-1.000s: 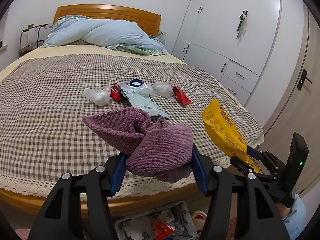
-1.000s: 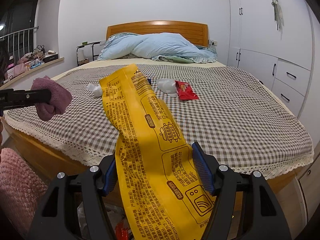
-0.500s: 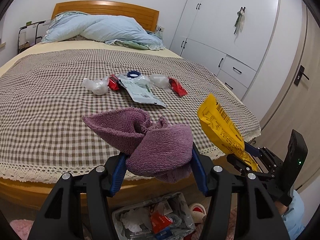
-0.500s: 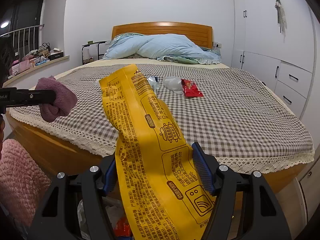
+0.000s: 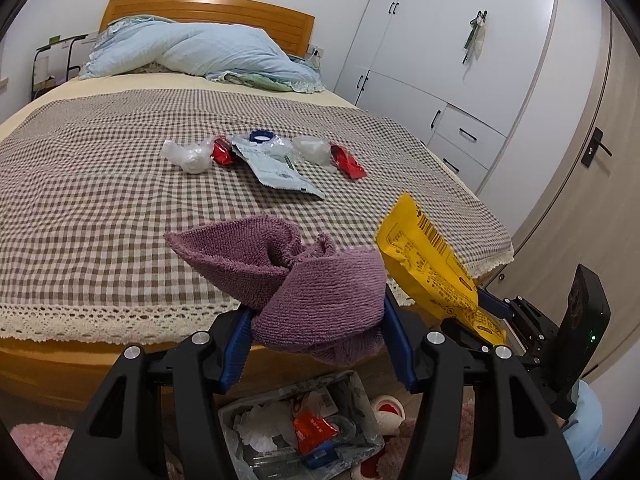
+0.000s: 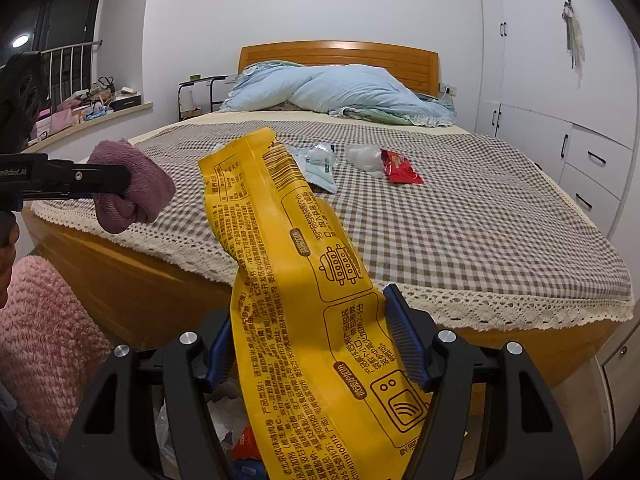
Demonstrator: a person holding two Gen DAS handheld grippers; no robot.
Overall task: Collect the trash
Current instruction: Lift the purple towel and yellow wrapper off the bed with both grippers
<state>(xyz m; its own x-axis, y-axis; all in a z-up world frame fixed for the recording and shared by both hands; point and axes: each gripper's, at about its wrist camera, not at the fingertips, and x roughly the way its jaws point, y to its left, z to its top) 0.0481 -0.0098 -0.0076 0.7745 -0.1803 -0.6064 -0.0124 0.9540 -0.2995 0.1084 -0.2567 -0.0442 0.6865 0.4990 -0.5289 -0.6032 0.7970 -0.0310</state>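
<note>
2 grippers are held side by side past the foot of the bed (image 5: 100, 184), each with something clamped between its fingers. The left gripper (image 5: 316, 344) has its fingers closed on a bunched purple towel (image 5: 312, 280), which bulges up and forward out of the grip; in the right wrist view the same towel (image 6: 132, 192) shows at the left, pinched by the left gripper's black fingers (image 6: 92, 178). The right gripper (image 6: 316, 344) has its fingers closed on a long yellow food package (image 6: 304, 288) printed with a barcode and dark text, which stands up and tilts toward the bed. In the left wrist view that package (image 5: 428, 256) rises just beside the towel, to its right.

Below the left gripper, on the floor against the bed's wooden frame, sits a clear bin (image 5: 360, 396) already holding crumpled white paper, a red wrapper and other scraps.

More trash lies in a loose row on the checked bedspread (image 5: 80, 240), well apart from both grippers: a crumpled white plastic wad (image 5: 188, 154), a small red wrapper (image 5: 221, 152), a blue ring (image 5: 260, 136), a flat pale pouch (image 5: 280, 172), a clear plastic lump (image 5: 314, 150) and a red snack packet (image 5: 348, 162).

A light blue duvet (image 5: 216, 54) is heaped against the headboard (image 5: 208, 6). White wardrobes (image 5: 460, 52) line the wall on the right.
</note>
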